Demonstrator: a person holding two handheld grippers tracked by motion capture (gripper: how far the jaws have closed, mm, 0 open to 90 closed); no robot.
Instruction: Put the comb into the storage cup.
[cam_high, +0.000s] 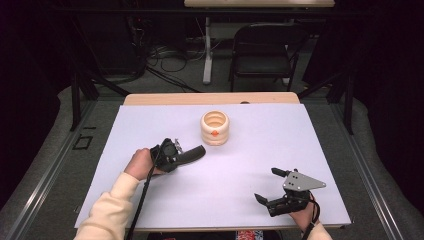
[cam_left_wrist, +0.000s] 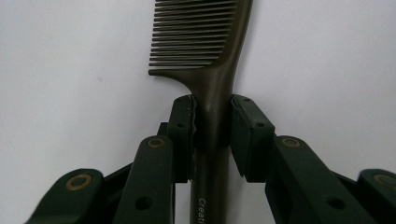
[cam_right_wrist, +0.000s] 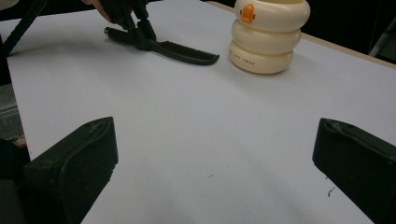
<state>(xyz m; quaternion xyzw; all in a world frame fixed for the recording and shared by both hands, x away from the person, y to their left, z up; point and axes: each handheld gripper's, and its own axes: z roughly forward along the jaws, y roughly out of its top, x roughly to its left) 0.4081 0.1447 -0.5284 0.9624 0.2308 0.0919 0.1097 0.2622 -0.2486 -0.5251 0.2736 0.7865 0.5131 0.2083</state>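
Step in hand: the comb (cam_left_wrist: 212, 74) is being grasped at its handle by the left tongs (cam_left_wrist: 212, 128), both pads being pressed against it.
Right tongs (cam_high: 274, 186): being held spread, empty, low over the bench (cam_high: 150, 120).
Comb: dark, flat, fine-toothed; lying on the bench near the cream ringed holder (cam_high: 215, 128).
Next move: probably a lift, the grip being kept firm, then carriage towards the holder's open top.

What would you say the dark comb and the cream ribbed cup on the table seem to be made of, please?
Comb: probably moulded plastic, dark and semi-matte, with evenly formed teeth and a soft sheen on the handle. Cup: seemingly smooth plastic or silicone, cream with a slight gloss, its stacked rounded rings showing soft highlights and an orange emblem; the look leaves it open which.
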